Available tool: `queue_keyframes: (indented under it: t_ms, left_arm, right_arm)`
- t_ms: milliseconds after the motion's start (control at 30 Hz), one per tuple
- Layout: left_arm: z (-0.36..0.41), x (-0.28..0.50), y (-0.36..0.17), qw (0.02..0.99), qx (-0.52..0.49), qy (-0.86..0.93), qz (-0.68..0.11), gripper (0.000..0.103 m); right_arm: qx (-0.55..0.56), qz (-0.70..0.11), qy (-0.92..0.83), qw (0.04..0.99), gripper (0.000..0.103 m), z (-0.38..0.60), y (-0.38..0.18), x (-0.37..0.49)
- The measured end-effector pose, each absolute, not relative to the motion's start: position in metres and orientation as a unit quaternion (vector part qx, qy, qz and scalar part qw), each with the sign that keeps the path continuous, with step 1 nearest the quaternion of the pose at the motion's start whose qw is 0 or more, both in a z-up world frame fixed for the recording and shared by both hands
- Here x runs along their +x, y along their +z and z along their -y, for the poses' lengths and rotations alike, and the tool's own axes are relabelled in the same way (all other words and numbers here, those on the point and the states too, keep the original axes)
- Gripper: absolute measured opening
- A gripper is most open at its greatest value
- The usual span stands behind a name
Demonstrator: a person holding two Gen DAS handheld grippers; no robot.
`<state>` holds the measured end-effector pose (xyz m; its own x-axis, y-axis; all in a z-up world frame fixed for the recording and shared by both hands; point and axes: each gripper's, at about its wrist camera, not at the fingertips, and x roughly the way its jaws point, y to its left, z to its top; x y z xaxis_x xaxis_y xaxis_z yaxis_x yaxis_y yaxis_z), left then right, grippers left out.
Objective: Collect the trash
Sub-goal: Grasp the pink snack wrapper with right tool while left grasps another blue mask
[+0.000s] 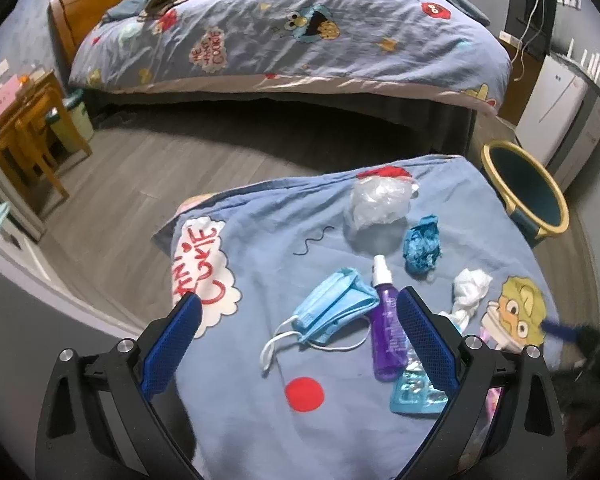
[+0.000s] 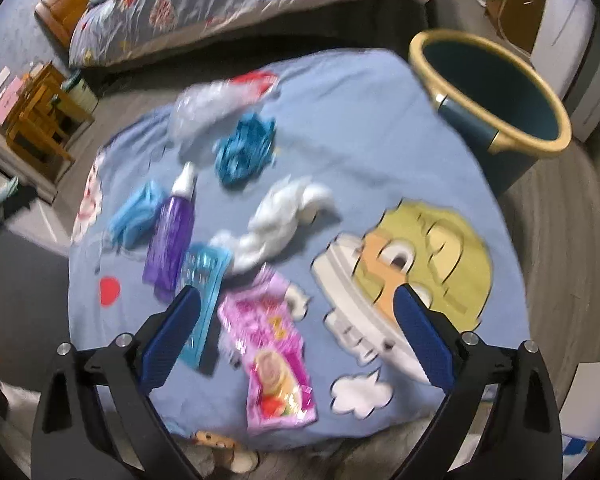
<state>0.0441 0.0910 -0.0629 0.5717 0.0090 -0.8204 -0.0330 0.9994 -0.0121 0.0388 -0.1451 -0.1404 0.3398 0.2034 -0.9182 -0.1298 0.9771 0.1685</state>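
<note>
Zero collected: my bin (image 2: 496, 92) shows only a dark, bare inside; judging from that, nothing's in yet.
Trash left: seven pieces on the blue cartoon sheet (image 1: 260, 248), all loose.
Far edge: clear plastic bag (image 1: 376, 202), crumpled blue wad (image 1: 422, 248) just beside it.
Middle: blue face mask (image 1: 332, 308) touching the purple spray bottle (image 1: 388, 328); white tissue (image 2: 284, 216) toward the bin side.
Near edge: teal blister pack (image 2: 204, 280), pink snack wrapper (image 2: 272, 344) next to it.
Bin spot: on the floor, off the sheet's far right corner.
Left gripper (image 1: 300, 344): jaws wide, holding nothing; mask and bottle sit in the gap below, no contact I can see.
Right gripper (image 2: 300, 332): jaws wide, holding nothing; pink wrapper between the fingers, not pinched.
Step guess: first grabs, wrapper on the right, mask or bottle on the left.
Caveat: right view is blurred, so contact there is unclear.
</note>
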Motion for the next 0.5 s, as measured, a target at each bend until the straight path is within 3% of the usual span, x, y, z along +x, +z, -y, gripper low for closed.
queue_keyframes:
  t_ms: [167, 267, 300, 400, 500]
  left_arm:
    - [-0.085, 0.049, -0.065, 0.885, -0.016, 0.003, -0.465, 0.097]
    - [-0.080, 0.052, -0.068, 0.882, -0.011, -0.001, -0.471, 0.097]
    - [-0.079, 0.053, -0.070, 0.881, -0.007, -0.001, -0.473, 0.097]
    - [-0.079, 0.054, -0.073, 0.879, -0.002, -0.001, -0.477, 0.097]
    - [-0.080, 0.055, -0.076, 0.877, 0.000, 0.001, -0.481, 0.097]
  right_arm:
    - [0.000, -0.591, 0.134, 0.795, 0.064, 0.124, -0.159, 0.028]
    - [-0.026, -0.610, 0.143, 0.779, 0.035, 0.116, -0.168, 0.028]
    - [-0.025, -0.613, 0.143, 0.777, 0.018, 0.117, -0.170, 0.029]
    - [-0.016, -0.602, 0.143, 0.786, 0.008, 0.122, -0.160, 0.035]
    - [0.001, -0.586, 0.143, 0.797, 0.008, 0.129, -0.142, 0.044]
